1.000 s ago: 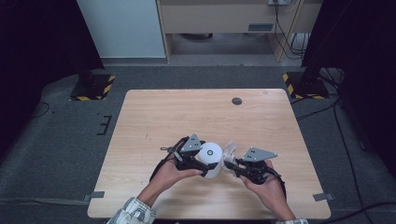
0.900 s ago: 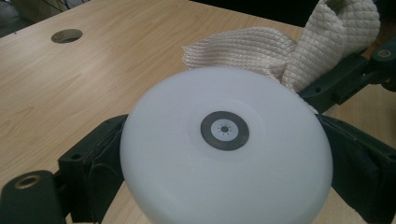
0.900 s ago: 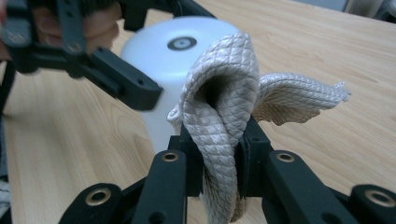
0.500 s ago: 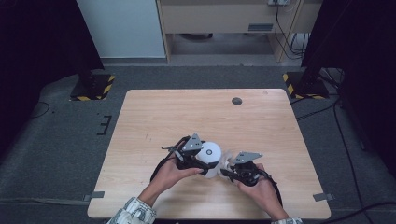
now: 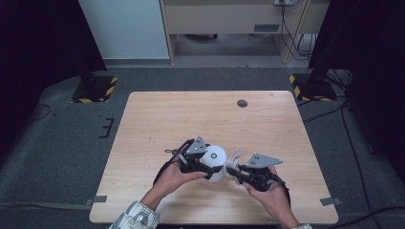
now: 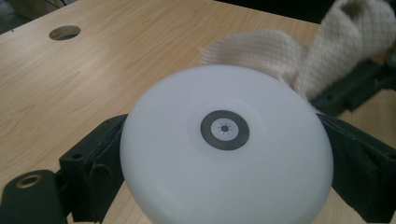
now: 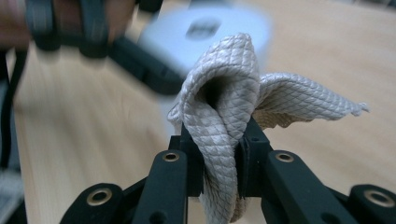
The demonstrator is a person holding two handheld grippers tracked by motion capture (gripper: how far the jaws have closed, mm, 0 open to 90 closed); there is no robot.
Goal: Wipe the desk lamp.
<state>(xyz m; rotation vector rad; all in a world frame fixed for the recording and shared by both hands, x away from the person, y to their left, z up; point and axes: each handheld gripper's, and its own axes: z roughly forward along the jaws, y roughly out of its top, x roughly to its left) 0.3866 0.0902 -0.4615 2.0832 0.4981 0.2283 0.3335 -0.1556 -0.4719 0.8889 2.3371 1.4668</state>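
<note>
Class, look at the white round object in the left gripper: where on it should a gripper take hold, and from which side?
Grip the white round object across its curved side wall, coming in from behind its flat face, as the left gripper does. The face is broad and smooth; only the rim's opposite sides give the pads something to press on. The cloth stays with the right gripper.

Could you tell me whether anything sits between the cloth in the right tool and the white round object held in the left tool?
Nothing visible does. The cloth, pinched in the right tool, hangs right beside the white round object clamped in the left tool.
</note>
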